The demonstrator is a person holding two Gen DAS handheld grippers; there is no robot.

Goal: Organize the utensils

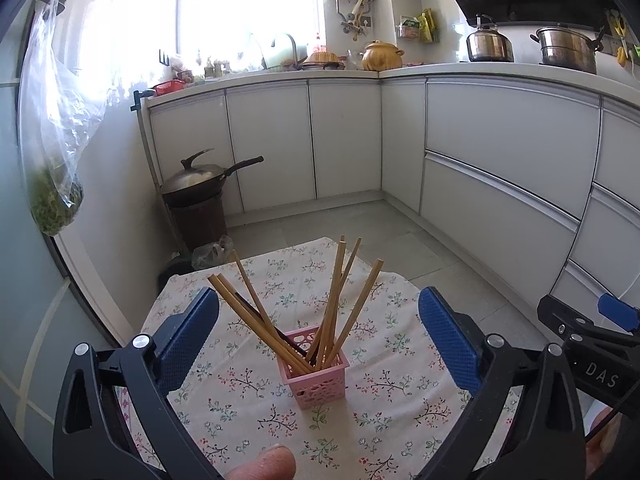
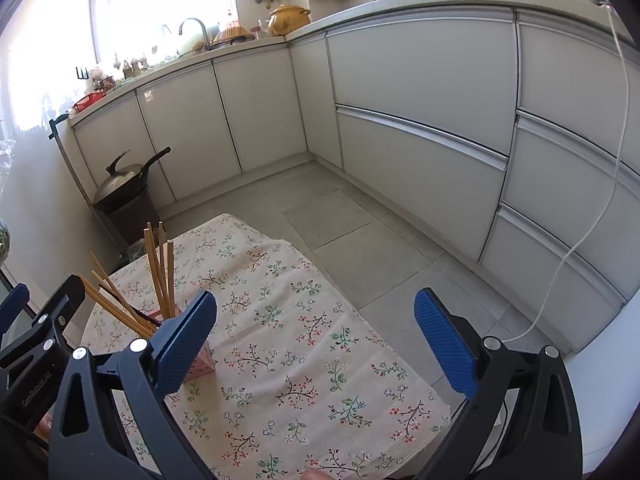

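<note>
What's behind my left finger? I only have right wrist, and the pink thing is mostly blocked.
Observer: A pink slotted basket, upright on the floral cloth, with the wooden chopsticks standing in it.
Operator: Is the left gripper holding anything?
Observer: No. The left gripper is wide open. The basket stands ahead between its fingers, and neither pad touches it.
Operator: Any loose chopsticks on the cloth left of the basket?
Observer: None in the left wrist view. All of them stand in the basket, including one dark chopstick.
</note>
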